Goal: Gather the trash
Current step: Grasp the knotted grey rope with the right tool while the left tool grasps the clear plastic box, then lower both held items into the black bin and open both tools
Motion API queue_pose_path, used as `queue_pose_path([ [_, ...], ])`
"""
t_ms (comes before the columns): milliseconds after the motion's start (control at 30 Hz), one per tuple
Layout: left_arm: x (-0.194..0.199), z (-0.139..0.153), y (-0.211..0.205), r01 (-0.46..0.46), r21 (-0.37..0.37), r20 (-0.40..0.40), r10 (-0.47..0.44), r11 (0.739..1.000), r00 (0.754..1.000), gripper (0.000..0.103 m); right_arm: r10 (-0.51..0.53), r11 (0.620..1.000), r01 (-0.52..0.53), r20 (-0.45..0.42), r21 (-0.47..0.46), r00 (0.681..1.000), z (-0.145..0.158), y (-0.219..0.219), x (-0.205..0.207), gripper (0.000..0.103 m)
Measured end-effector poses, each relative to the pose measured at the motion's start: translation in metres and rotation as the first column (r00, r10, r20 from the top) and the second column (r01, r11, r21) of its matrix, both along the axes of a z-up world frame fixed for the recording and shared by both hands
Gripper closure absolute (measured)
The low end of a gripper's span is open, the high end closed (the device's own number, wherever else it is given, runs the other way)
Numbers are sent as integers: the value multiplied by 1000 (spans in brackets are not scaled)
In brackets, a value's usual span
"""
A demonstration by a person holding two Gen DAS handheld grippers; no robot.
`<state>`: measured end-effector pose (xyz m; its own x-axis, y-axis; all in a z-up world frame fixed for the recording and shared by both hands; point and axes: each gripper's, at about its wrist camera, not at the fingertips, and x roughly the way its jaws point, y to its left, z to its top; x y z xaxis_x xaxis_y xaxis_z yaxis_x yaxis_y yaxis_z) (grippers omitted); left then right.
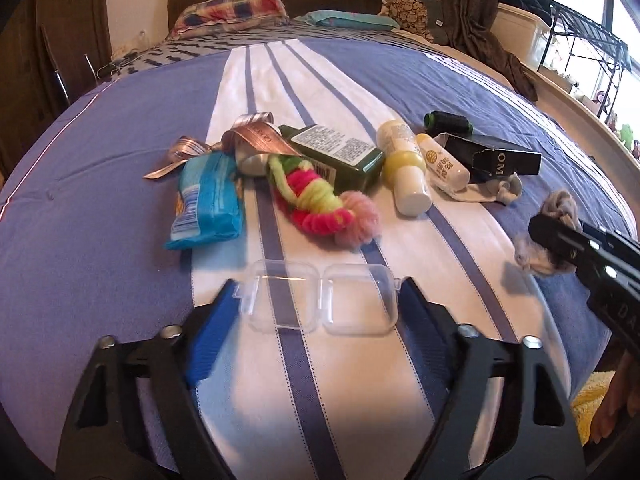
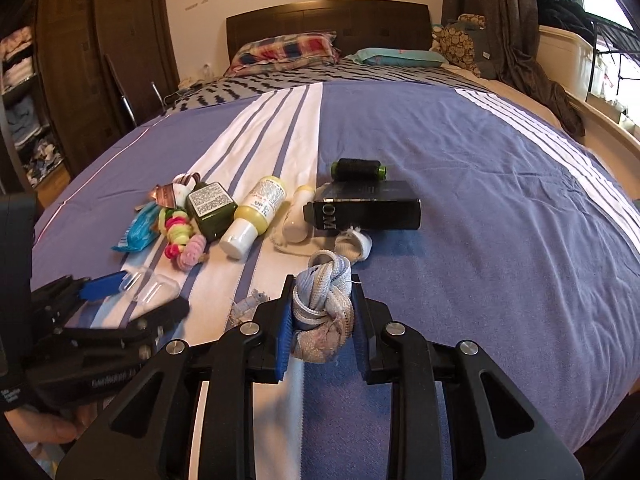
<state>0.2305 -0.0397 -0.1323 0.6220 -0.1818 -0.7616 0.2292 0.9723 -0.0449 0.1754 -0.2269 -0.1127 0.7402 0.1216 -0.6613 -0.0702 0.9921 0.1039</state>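
My left gripper (image 1: 318, 294) is open, its blue pads on either side of a clear plastic case (image 1: 318, 302) lying opened flat on the bed; whether the pads touch it is unclear. My right gripper (image 2: 322, 316) is shut on a knotted grey-white cloth strip (image 2: 326, 300), held just above the bedspread. The same cloth (image 1: 554, 232) shows at the right edge of the left wrist view, with the right gripper (image 1: 560, 240) around it. The clear case (image 2: 150, 286) also shows at the left of the right wrist view, between the left gripper's fingers.
Beyond both grippers lies a row of items: a blue packet (image 1: 208, 200), pink-green yarn (image 1: 320, 204), a green bottle (image 1: 336, 152), a yellow-white bottle (image 1: 404, 168), a small white tube (image 1: 442, 162), a black box (image 1: 494, 156), a black thread spool (image 1: 448, 122), ribbon (image 1: 256, 136). Pillows (image 2: 288, 54) lie by the headboard.
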Motion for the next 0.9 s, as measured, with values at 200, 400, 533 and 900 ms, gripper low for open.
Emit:
queue_pose_path([
  [200,-19,5,1,2,3,5,-2,1000,1000,28,8,1000,-8,-10,-4,1000,-2,1,-21,77],
  [400,-67,17,10,-19,-40,29,20,999,999,28,18,1000,-18,25,-4,1000,9,-2,-57,77],
  [533,-106,31,13,-34,-54,65,37,998,997,28,30,999,-29,51,-12,998,17,-1,-83,77],
  [900,-189,47,11,-8,-67,136,17,998,990,28,64,998,-63,60,-17,996,17,-4,-151,77],
])
